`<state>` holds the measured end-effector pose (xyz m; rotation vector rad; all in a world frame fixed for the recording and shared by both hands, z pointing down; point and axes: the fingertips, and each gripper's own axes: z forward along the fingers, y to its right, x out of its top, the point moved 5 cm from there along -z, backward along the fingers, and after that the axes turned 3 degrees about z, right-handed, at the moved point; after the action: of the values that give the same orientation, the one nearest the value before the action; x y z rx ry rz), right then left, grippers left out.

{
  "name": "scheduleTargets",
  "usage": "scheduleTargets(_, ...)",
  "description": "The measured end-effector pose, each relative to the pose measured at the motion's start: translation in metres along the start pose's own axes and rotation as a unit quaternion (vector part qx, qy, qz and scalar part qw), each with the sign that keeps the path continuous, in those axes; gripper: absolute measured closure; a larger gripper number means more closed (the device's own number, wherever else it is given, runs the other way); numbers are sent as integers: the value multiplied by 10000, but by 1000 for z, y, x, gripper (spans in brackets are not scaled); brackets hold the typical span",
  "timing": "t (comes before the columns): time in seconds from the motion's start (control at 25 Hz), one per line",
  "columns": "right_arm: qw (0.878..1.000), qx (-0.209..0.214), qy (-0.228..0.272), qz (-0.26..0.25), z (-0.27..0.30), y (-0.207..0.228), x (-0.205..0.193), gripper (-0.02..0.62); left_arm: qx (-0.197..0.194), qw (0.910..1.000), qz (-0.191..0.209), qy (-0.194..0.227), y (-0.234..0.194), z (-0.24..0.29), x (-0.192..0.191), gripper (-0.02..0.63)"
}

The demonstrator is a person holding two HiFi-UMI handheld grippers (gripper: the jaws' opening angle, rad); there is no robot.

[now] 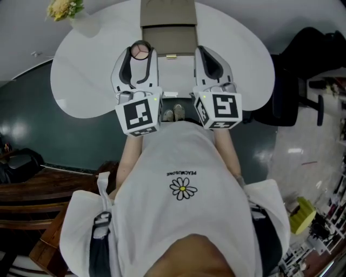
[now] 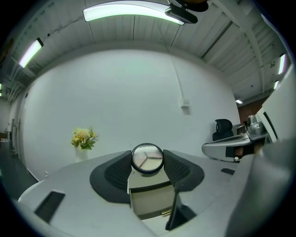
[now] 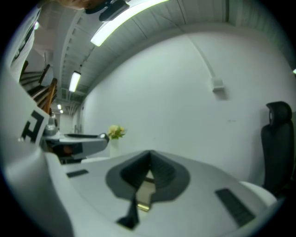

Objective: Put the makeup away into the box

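A small round compact [image 1: 140, 51] with a dark rim and pale pink face sits between the pads of my left gripper [image 1: 139, 53], which is shut on it and held level above the white table [image 1: 86, 81]. The left gripper view shows the compact [image 2: 147, 159] pinched at the fingertips. Just beyond and below stands the tan makeup box [image 1: 168, 32] with a gold latch [image 1: 171, 55]; the same box [image 2: 150, 199] shows between the left jaws. My right gripper [image 1: 208, 58] hovers beside the left. Its pads meet at the tips [image 3: 149, 159] with nothing held, and the box [image 3: 145, 192] shows below them.
A vase of yellow flowers [image 1: 67, 11] stands at the table's far left corner. A black office chair [image 1: 308, 70] is off the table's right side. Dark wooden furniture [image 1: 32, 195] lies at the lower left. A plain white wall [image 2: 138, 92] rises behind the table.
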<state>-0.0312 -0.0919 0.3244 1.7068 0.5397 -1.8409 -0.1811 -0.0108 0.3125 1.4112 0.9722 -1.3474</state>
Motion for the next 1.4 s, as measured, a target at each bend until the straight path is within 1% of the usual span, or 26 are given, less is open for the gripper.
scheduleTargets(0.36, 10000, 59, 27, -68, 2, 1, 3, 566, 22, 9997, -11, 234, 6, 5, 9, 376)
scheduleTargets(0.6, 10000, 40, 19, -68, 1, 5, 5, 566, 17, 9999, -37, 161, 1, 12, 9, 376)
scheduleTargets(0.64, 10000, 29, 11, -54, 1, 6, 4, 566, -54, 9999, -38, 109, 2, 15, 7, 376)
scheduleTargets(0.72, 10000, -11, -13, -15, 0, 10, 2, 566, -346, 9994, -16, -57, 9, 26, 3, 376)
scheduleTargets(0.8, 10000, -60, -51, 43, -1, 14, -2, 566, -762, 9967, 18, -276, 19, 42, -4, 376)
scheduleTargets(0.88, 9998, -108, -108, 105, -2, 17, -7, 566, -1202, 9913, 9, -536, 29, 60, -15, 376)
scheduleTargets(0.96, 9996, -155, -166, 157, -3, 21, -12, 566, -1648, 9829, 80, -821, 41, 78, -28, 376)
scheduleTargets(1.0, 9995, -184, -191, 184, -3, 23, -14, 566, -1866, 9775, 211, -966, 47, 86, -35, 376)
scheduleTargets(1.08, 9991, -258, -238, 254, -6, 28, -18, 566, -2249, 9643, 617, -1254, 60, 102, -52, 376)
scheduleTargets(1.12, 9988, -301, -259, 296, -7, 31, -19, 566, -2421, 9566, 804, -1406, 66, 109, -62, 376)
scheduleTargets(1.2, 9981, -395, -296, 381, -9, 38, -24, 566, -2760, 9399, 1017, -1736, 78, 123, -84, 376)
scheduleTargets(1.4, 9959, -604, -397, 552, -13, 55, -36, 566, -3544, 8919, 1119, -2576, 99, 153, -140, 376)
